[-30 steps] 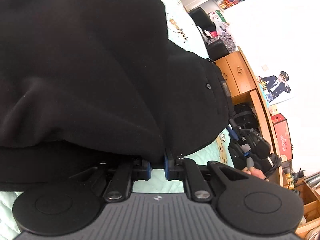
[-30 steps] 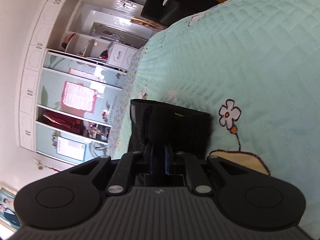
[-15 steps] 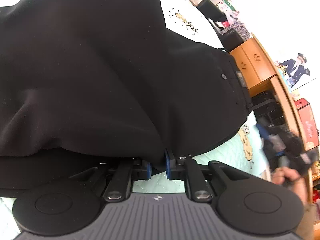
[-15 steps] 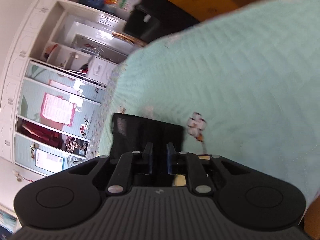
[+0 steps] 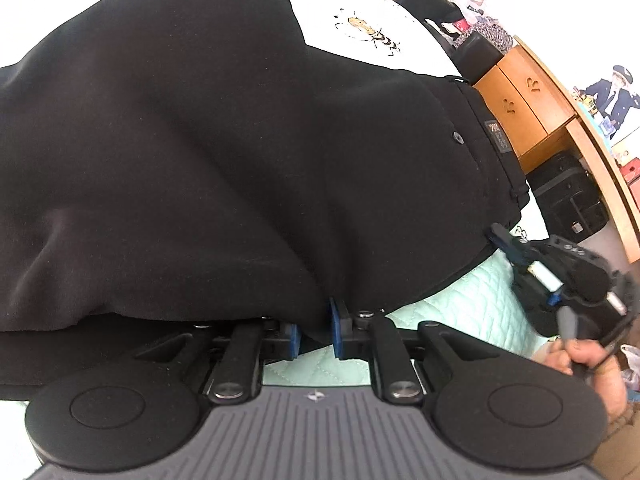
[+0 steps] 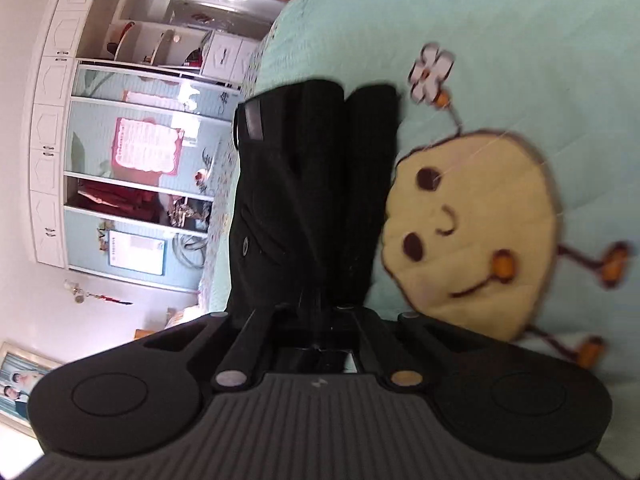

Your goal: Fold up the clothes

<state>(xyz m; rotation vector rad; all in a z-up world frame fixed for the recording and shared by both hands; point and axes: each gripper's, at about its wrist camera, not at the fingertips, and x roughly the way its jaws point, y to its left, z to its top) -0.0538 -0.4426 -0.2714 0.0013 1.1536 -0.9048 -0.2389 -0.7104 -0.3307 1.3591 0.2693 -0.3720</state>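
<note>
Black trousers (image 5: 240,140) lie bunched across a mint quilted bedspread (image 5: 472,304), waistband and button toward the right. My left gripper (image 5: 316,334) is shut on a fold of their lower edge, the cloth pinched between its blue pads. At the right edge a hand (image 5: 592,364) holds my right gripper (image 5: 502,236), its tip at the waistband corner. In the right wrist view the trousers (image 6: 304,184) rise as a narrow folded strip straight out of my right gripper (image 6: 320,312). The cloth hides its fingertips, and it looks shut on them.
The bedspread (image 6: 480,20) bears a yellow cartoon face patch (image 6: 472,232) beside the trousers. A wooden cabinet (image 5: 524,100) and a black case (image 5: 568,196) stand past the bed's edge. A white wardrobe with glass doors (image 6: 132,160) lines the far wall.
The left view has rolled and risen a little, showing more of the trousers. My right gripper has moved in along the bed; the trousers fill more of its view and the face patch has appeared.
</note>
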